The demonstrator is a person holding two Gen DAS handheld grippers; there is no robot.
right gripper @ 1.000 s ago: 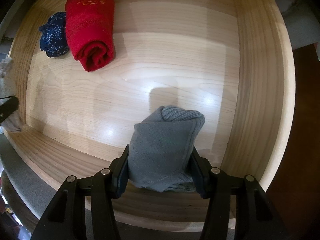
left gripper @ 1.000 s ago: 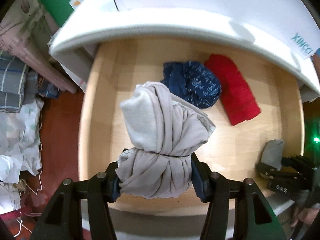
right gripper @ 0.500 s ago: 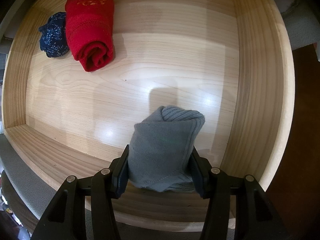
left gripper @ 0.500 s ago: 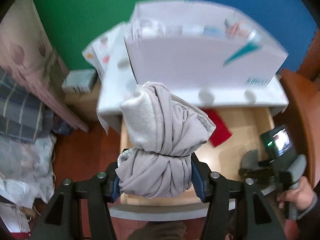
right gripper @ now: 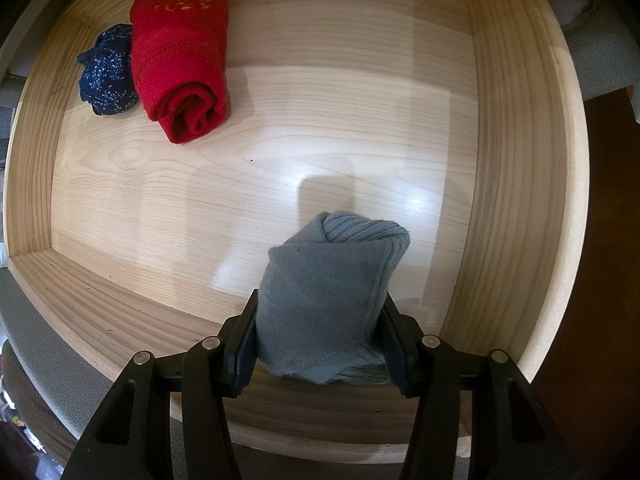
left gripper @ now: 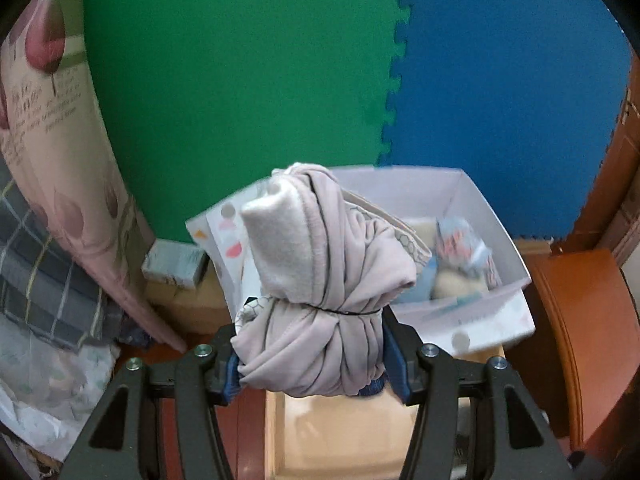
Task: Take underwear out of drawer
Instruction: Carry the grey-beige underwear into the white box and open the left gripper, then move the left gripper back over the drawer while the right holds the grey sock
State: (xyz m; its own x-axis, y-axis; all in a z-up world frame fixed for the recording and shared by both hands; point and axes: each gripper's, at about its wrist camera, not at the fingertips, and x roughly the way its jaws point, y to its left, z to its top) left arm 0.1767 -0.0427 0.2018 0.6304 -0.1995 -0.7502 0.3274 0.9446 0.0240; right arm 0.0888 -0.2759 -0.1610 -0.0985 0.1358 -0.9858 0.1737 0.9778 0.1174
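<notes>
Pale pinkish-grey cloth, a rolled underwear bundle tied at its waist, is pinched between the jaws of the left gripper, lifted in front of a white box and green and blue foam mats. The right gripper has its jaws clamped on a grey rolled bundle inside the wooden drawer. Beyond those jaws, up and left, lie a red roll and a navy patterned one (touching each other).
</notes>
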